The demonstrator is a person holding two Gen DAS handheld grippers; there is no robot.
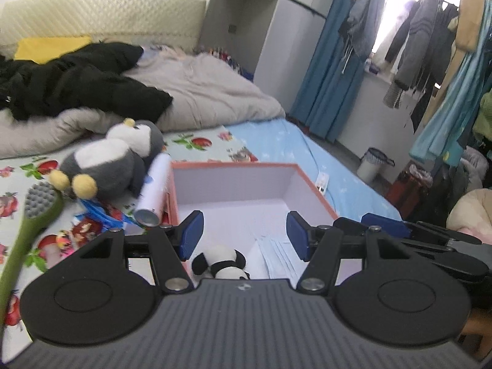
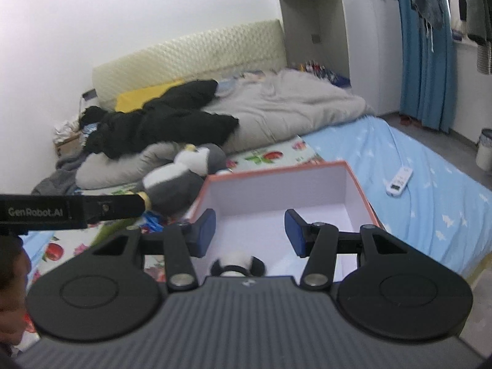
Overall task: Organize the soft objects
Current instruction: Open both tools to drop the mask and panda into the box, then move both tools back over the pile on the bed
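Observation:
A small panda plush point(image 1: 221, 264) lies inside the pink-rimmed white box point(image 1: 233, 165) on the bed. My left gripper point(image 1: 244, 235) hovers open above the box's near end, with nothing between its blue pads. My right gripper point(image 2: 249, 233) is open too, raised over the same panda plush point(image 2: 238, 264) and box point(image 2: 276, 174), and it holds nothing. A grey and white penguin plush point(image 1: 113, 160) with yellow feet lies on the fruit-print sheet, left of the box. In the right wrist view the penguin plush point(image 2: 181, 178) sits just behind the box's left corner.
A white cylinder point(image 1: 153, 190) leans on the box's left wall, beside a green brush point(image 1: 30, 215). Light blue folded sheets point(image 1: 276, 255) lie in the box. A grey duvet point(image 2: 292, 104) and black garment point(image 2: 160, 117) cover the far bed. A white remote point(image 2: 399, 181) lies on the blue sheet.

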